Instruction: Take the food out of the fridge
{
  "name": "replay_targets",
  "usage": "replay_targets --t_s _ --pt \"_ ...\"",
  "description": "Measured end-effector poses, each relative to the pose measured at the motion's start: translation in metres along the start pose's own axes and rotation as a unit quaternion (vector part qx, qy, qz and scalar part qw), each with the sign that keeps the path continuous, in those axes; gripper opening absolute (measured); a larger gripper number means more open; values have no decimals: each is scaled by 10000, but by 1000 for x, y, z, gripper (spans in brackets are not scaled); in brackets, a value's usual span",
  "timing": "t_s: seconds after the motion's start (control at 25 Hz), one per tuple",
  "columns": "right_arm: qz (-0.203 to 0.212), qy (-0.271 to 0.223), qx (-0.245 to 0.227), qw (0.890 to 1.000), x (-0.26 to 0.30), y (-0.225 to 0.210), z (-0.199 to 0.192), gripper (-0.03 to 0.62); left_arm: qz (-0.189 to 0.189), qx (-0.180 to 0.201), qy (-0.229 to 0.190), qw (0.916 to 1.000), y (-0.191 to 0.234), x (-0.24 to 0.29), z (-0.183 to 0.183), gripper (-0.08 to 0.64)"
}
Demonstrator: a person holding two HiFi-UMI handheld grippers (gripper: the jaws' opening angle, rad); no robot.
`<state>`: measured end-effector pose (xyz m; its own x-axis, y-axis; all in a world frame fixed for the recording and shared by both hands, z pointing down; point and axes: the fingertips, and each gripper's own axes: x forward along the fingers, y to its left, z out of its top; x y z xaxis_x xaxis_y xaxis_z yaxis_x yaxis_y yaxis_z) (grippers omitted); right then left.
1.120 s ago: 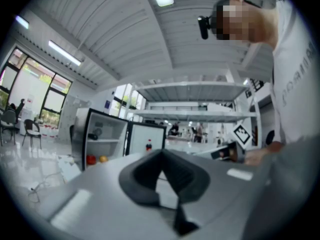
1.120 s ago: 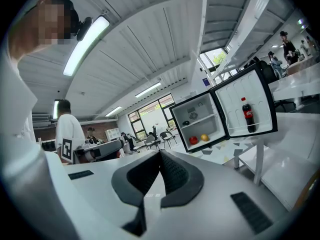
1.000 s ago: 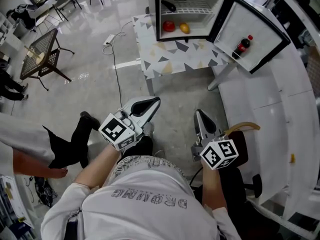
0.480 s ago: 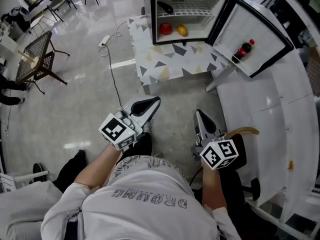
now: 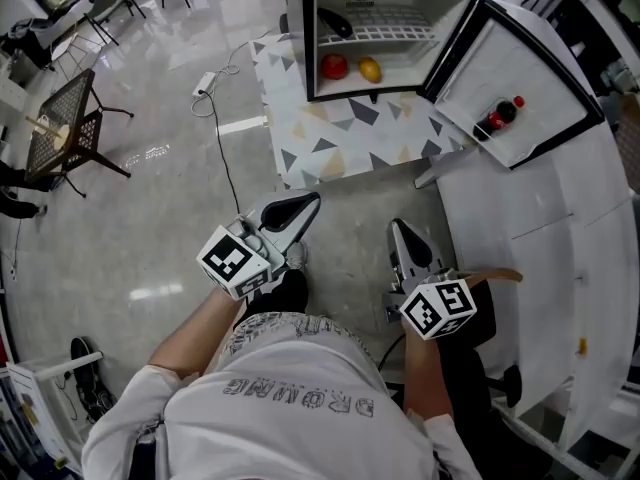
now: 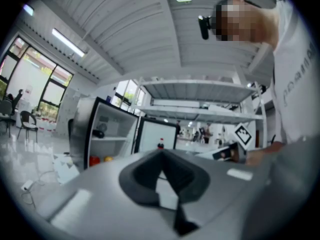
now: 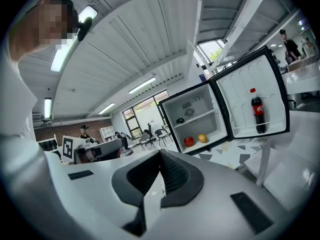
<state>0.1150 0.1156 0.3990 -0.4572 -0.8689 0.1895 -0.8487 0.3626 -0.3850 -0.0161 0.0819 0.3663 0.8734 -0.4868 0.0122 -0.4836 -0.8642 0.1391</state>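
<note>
The open fridge (image 5: 410, 53) is being carried by the patterned worktop (image 5: 340, 138). A red fruit (image 5: 334, 66) and a yellow fruit (image 5: 370, 69) are being kept on its floor, and a cola bottle (image 5: 500, 116) in its door, shown upright only in the right gripper view. The left hand-held gripper (image 5: 315, 200) and the right hand-held gripper (image 5: 397, 226) are being held clenched and empty, well apart from the fridge.

Bright, even white light fills the room. Ceiling tube lamps (image 7: 61, 58) burn out to pure white in both gripper views, and the far-left windows (image 6: 30, 79) are overexposed. The glossy floor (image 5: 150, 154) carries pale glare patches at the left, and shadows are faint and soft. The fridge (image 5: 410, 53) interior glows white at the far end. Both gripper views bend straight lines, go black at the corners and blur what lies nearest; the left one is hazier. The head view is sharp.
</note>
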Motion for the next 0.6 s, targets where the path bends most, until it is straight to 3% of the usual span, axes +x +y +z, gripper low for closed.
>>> replay_targets --t_s 0.6 --pt "-169 83 32 9998 118 -16 32 2 -153 -144 20 9998 120 34 14 8"
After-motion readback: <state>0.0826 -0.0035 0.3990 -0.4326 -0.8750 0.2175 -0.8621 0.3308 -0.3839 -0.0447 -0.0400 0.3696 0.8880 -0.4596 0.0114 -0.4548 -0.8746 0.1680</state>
